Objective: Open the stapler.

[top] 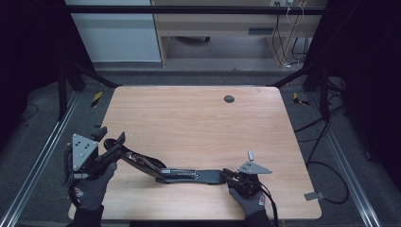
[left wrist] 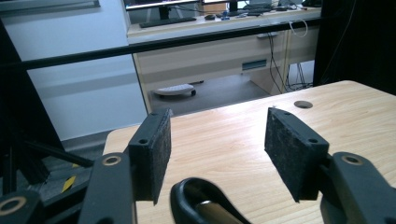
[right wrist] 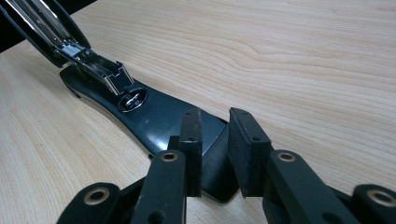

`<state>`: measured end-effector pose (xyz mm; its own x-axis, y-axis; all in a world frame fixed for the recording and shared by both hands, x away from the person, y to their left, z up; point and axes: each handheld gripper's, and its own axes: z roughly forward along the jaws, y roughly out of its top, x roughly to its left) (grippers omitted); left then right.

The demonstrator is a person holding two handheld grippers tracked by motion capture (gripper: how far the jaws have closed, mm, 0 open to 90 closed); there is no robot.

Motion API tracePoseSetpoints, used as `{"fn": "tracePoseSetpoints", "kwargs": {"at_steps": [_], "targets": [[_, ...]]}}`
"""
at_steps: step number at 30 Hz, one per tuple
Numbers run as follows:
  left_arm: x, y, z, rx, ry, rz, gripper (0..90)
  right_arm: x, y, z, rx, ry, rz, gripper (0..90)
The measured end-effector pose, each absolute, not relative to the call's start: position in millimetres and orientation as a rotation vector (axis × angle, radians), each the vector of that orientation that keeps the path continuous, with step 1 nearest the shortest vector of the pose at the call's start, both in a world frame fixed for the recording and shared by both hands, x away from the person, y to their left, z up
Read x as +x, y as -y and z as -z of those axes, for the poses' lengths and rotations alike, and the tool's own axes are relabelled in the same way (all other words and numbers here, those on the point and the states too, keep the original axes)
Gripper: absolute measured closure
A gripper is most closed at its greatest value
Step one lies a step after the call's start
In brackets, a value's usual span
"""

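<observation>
1. Gloved hands come in at the near edge of the worktop (top: 198, 113), one on each claw; a small red-and-white badge sits on the back of each glove, too small to read.
2. One stapler (top: 165, 169) lies swung open near the front edge of the worktop, between the two claws. Its dark base rests flat and its upper arm rises at a slant toward the left.
3. Left claw (top: 109, 139) sits at the raised tip of the stapler arm. In the left gripper view its two black pads (left wrist: 152, 149) stand wide apart, with the rounded black end of the stapler (left wrist: 205, 205) low between them and touching neither pad.
4. Right claw (top: 229, 174) is at the base's right end. In the right gripper view its pads (right wrist: 247, 149) stand a narrow gap apart, one on each side of the base's tip (right wrist: 159, 116); I cannot tell whether they press on it.
5. Metal staple channel (right wrist: 74, 49) and the round silver anvil (right wrist: 132, 99) on the base show plainly in that view; no brand or writing can be read on the stapler.
6. One round dark hole (top: 229, 99) marks the far part of the worktop.
7. Two grey three-cornered plates top the claws, one each.
8. Beyond the worktop stands one pale wooden desk (top: 213, 23) with cables hanging at its right.
</observation>
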<state>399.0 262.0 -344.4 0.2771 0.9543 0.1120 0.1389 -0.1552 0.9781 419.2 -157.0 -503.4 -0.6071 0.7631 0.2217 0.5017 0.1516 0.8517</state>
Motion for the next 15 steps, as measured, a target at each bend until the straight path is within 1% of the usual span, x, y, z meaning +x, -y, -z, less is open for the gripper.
{"fn": "tracePoseSetpoints", "kwargs": {"at_steps": [4,8,10,14,15], "targets": [[398,-254,344,1.555,-1.026,-1.007,46.7,419,160,502,1.229,-2.149,-1.45,73.6],[396,-244,346,1.574,-0.996,-0.96,49.3,419,163,501,1.229,-2.134,-1.453,72.2],[395,-235,351,1.6,-0.971,-0.951,50.2,419,165,500,1.203,-2.139,-1.462,69.2],[393,-226,357,1.625,-0.95,-0.929,51.2,419,166,498,1.19,-2.139,-1.462,66.4],[392,-223,359,1.635,-0.941,-0.922,51.5,419,167,497,1.196,-2.133,-1.451,63.6]]}}
